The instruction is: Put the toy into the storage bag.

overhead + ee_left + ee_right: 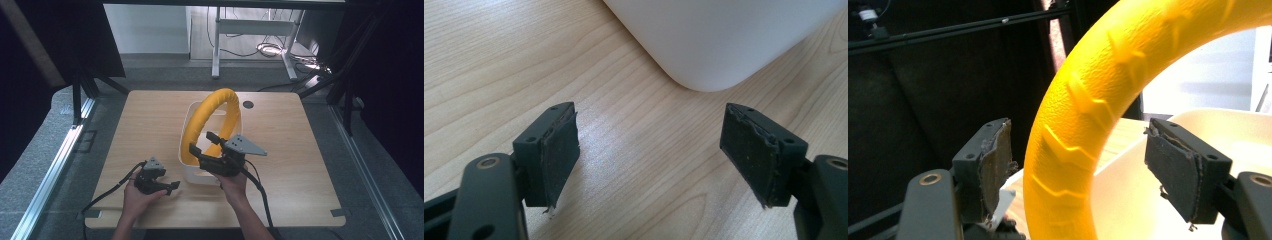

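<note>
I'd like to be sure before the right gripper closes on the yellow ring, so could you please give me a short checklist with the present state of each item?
1. Right gripper open: ok, its jaws stand apart.
2. Yellow ring between the jaws: ok, it passes through the gap.
3. Pads touching the ring: cannot tell; a gap shows on the right side, and the left side is unclear.
4. Ring standing in the white bin: ok, upright, arching above the rim.
5. Left gripper out of the way: ok, open, low over the table beside the bin.
</note>
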{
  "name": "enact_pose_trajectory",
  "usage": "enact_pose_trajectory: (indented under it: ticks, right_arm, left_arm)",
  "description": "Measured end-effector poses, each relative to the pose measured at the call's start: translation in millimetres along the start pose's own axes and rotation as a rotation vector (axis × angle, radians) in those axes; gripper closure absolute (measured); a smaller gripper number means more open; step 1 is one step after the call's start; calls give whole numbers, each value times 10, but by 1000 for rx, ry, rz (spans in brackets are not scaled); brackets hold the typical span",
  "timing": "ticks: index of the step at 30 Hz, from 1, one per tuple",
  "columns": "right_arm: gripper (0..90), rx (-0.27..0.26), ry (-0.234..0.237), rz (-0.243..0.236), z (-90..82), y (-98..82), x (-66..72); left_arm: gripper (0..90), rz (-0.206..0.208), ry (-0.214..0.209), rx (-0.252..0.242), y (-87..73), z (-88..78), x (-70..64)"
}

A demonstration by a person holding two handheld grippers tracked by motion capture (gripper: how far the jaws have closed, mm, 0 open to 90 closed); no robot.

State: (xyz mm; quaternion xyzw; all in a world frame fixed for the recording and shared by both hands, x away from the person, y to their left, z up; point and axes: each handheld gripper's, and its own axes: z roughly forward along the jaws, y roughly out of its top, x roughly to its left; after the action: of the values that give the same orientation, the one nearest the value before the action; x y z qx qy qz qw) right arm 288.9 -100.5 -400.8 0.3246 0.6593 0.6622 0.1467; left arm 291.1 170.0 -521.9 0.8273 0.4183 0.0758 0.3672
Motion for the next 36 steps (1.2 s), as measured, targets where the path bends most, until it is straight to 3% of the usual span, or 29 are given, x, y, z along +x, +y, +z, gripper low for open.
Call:
enact_pose_trajectory:
  ticks: [7,15,17,18,21,28,31,36]
  right_arm:
    - [298,40,7,-69,-203,37,-115]
    - [380,57,-20,-128,-631,12,-492]
    - [385,58,-26,-119,-682,-1,-541]
    - [398,62,-42,-114,-781,-32,-653]
    - [412,48,-69,-81,-924,-79,-805]
    - [425,82,-139,-92,-1150,-217,-1178]
    - [425,120,-171,-116,-1202,-269,-1270]
    - [428,143,-203,-93,-1275,-380,-1385]
  left_arm:
    - [239,6,-5,1,-6,-2,-9]
    - [238,8,0,4,-6,-11,-4]
    - [239,7,1,3,-5,-9,-5]
    - [239,6,3,2,-5,-5,-4]
    - [239,7,6,4,-5,-3,-2]
    - [239,11,10,8,-6,-6,1]
    - [239,13,10,8,-6,-7,1]
    - [238,15,13,4,-4,-20,4]
